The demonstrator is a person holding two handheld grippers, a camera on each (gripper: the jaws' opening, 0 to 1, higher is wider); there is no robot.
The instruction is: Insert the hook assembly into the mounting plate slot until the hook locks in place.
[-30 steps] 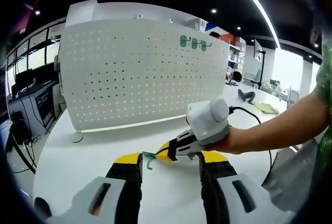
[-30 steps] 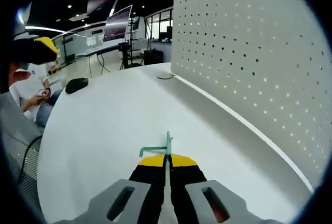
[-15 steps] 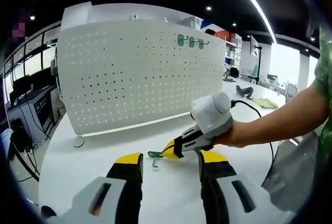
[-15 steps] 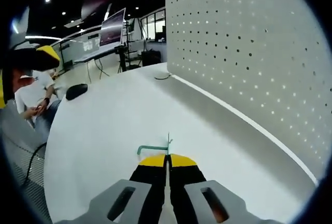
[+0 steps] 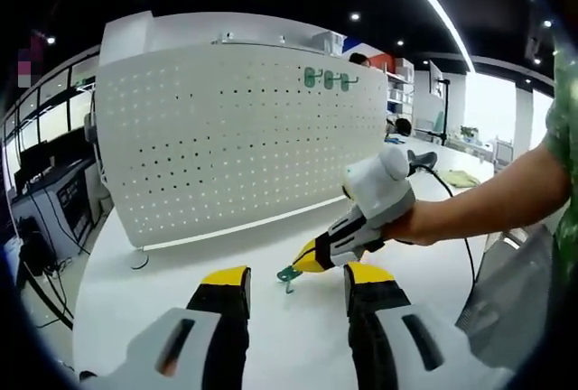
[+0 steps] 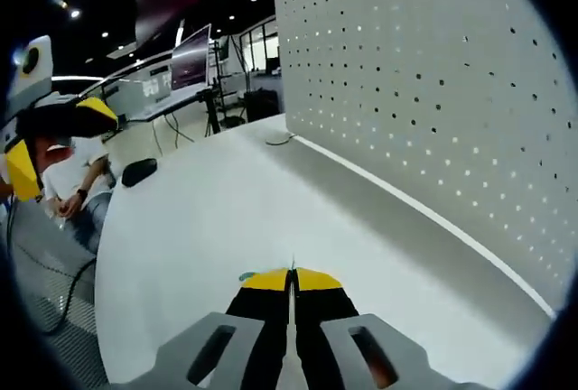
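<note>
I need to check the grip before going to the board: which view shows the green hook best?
The left gripper view: the green hook sticks out sideways from the shut right gripper, above the white table. In the right gripper view its own jaws hide nearly all of it; a green sliver peeks out.

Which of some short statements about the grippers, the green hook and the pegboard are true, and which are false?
1. The right gripper is shut on the green hook. True.
2. The left gripper holds the hook. False: its jaws stand open, with nothing between them.
3. Green hooks already hang near the top of the white pegboard. True.
4. The held hook is already in the pegboard. False: it is above the white table, apart from the board.
</note>
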